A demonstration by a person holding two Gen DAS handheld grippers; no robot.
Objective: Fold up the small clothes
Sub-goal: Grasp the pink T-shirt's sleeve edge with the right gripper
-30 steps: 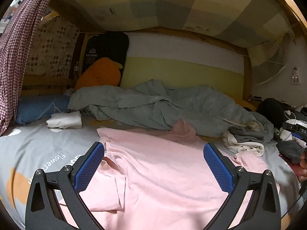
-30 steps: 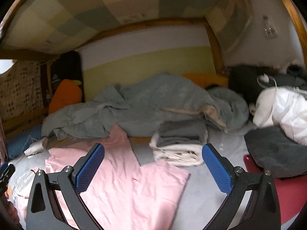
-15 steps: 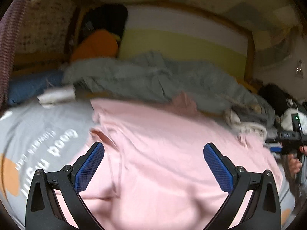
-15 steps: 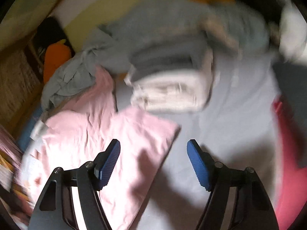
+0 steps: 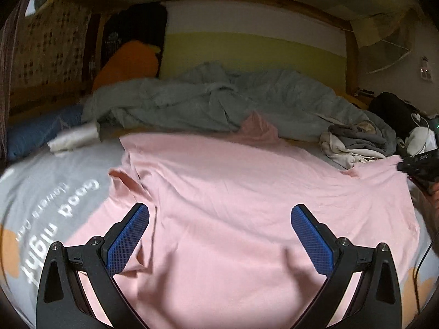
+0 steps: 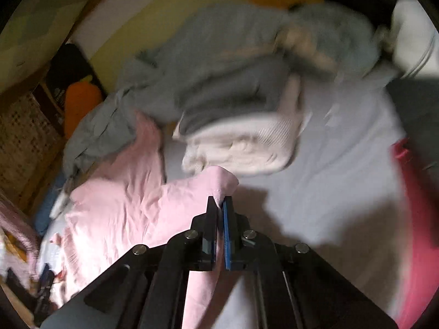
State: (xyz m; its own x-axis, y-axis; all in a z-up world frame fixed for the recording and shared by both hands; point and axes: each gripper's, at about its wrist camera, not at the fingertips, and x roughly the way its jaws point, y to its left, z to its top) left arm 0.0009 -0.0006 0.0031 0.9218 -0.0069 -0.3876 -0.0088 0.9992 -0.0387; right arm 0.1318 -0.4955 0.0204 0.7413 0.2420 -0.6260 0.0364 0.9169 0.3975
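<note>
A pink garment (image 5: 247, 205) lies spread flat on the grey bed sheet (image 5: 55, 192). My left gripper (image 5: 219, 235) is open and empty just above the garment's near part, its blue pads (image 5: 129, 241) wide apart. My right gripper (image 6: 220, 205) is shut on a corner of the pink garment (image 6: 131, 208), which bunches up between the fingers. The right gripper also shows in the left wrist view (image 5: 419, 164) at the garment's far right corner.
A crumpled grey blanket (image 5: 219, 101) lies across the back of the bed. A folded stack of grey and white clothes (image 6: 241, 137) sits beside the garment's right edge. An orange pillow (image 5: 129, 63) leans at the back left. A red item (image 6: 417, 219) lies at the right.
My right gripper dropped to the garment's right corner and closed on it. My left gripper tilted down and moved closer over the garment, still open.
</note>
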